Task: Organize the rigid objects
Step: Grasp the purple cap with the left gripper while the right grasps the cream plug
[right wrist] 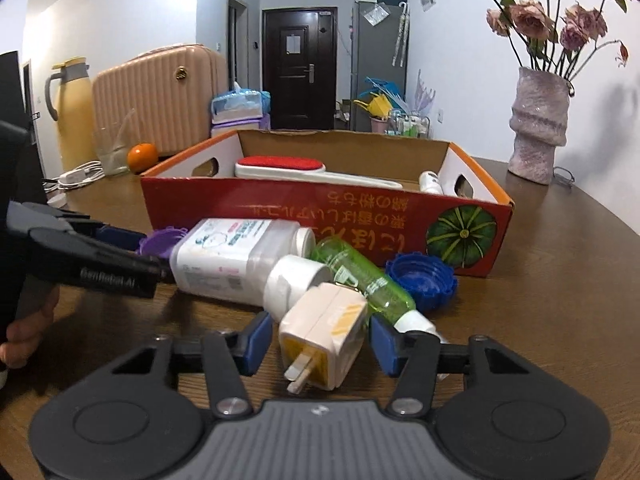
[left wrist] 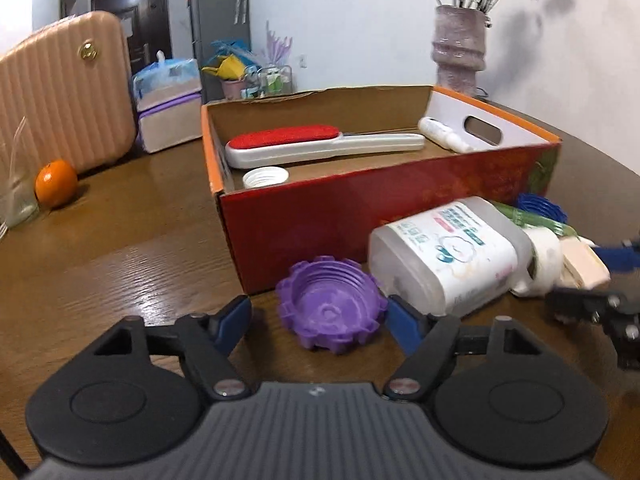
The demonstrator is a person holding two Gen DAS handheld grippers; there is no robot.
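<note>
The box (right wrist: 280, 216) on the counter (left wrist: 120, 248) already held a lint brush (left wrist: 320, 144), a white cap (left wrist: 266, 178) and a small bottle (left wrist: 442, 133), while the left gripper (left wrist: 318, 316) stood open around a purple cap (left wrist: 330, 306) and the right gripper (right wrist: 320, 342) open around a plug (right wrist: 324, 332), with bottles (right wrist: 240, 258) and a blue cap (right wrist: 422, 280) left outside

The blue cap (left wrist: 541, 205) is mostly hidden behind the white jar (left wrist: 448, 254), the green bottle (left wrist: 532, 220) barely peeks out, and the right gripper (left wrist: 600, 280) is cut off at the edge.
</note>
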